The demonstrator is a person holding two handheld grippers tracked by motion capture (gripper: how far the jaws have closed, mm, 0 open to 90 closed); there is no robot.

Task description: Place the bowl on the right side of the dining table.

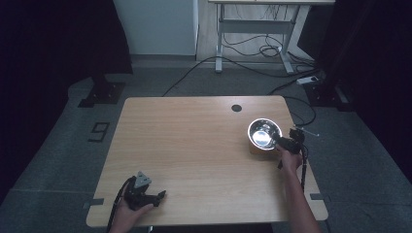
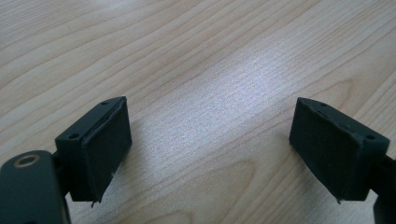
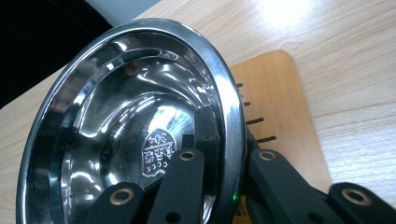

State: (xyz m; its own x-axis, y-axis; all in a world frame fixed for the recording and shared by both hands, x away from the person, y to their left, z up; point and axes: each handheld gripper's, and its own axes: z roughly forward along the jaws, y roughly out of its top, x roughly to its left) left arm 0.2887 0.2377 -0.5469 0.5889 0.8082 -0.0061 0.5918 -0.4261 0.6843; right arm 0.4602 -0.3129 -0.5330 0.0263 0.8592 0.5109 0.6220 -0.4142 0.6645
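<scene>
A shiny steel bowl [image 1: 264, 134] hangs tilted at the table's right side, just above a small slotted wooden board [image 3: 280, 102]. My right gripper [image 1: 284, 142] is shut on the bowl's rim at its near right edge. In the right gripper view the bowl [image 3: 126, 130] has a stamped mark on its bottom, and my right gripper [image 3: 229, 140] has one jaw inside the rim and the other outside it. My left gripper [image 1: 158, 196] lies near the table's front left, pointing right. In the left gripper view my left gripper [image 2: 210, 140] stands open over bare wood, with nothing between its pads [image 2: 107, 144].
The wooden table [image 1: 194, 145] has a round black cable hole [image 1: 236, 108] near its far edge. Beyond it the floor carries cables, a power strip [image 1: 308, 79] and a desk frame [image 1: 252, 29]. A dark stand foot [image 1: 102, 92] sits at the far left.
</scene>
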